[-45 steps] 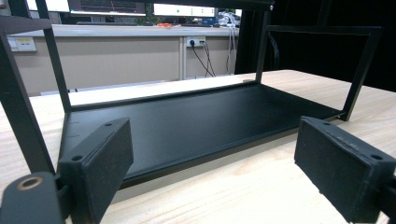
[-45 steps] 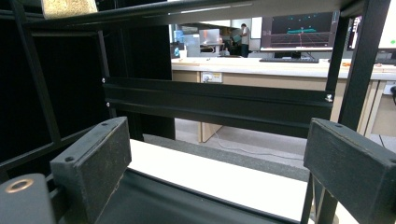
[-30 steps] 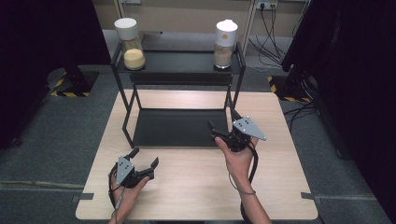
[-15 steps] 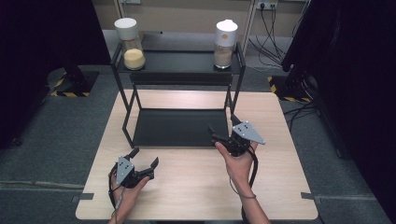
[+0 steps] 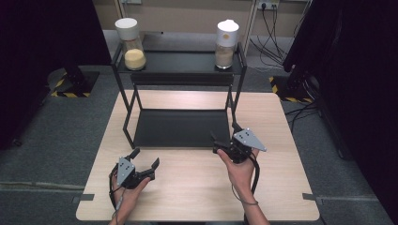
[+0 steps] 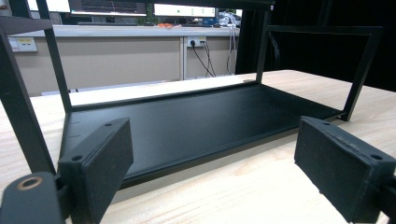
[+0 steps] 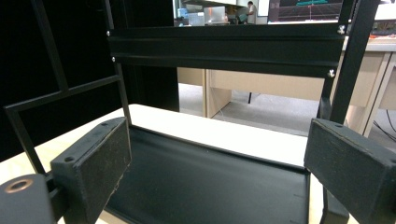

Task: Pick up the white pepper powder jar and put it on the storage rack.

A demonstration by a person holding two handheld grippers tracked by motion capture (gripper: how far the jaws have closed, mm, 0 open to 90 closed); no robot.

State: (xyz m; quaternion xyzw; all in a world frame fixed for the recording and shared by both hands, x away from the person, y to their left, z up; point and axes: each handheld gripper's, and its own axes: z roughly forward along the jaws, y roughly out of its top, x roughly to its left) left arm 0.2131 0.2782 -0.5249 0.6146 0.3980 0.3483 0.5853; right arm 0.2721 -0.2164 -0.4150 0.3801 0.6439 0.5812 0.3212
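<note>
**Two jars wait on the rack's top shelf**

Grey floor and dark curtains surround a pale wooden table (image 5: 197, 187), on which a black two-tier metal rack (image 5: 180, 129) stands. Two jars with white lids are counted on its top shelf: one of yellow grains (image 5: 131, 44) at the left end, one of beige powder (image 5: 225, 44) at the right. Both are judged rigid, smooth and moderately heavy, perhaps glass, so a hold around the mid-body below the lid is advised. Two tongs are held low, well apart from the jars: the left tongs (image 5: 145, 161) and the right tongs (image 5: 224, 136) both stand wide apart and empty, facing the bare lower shelf (image 6: 196, 123).
</note>
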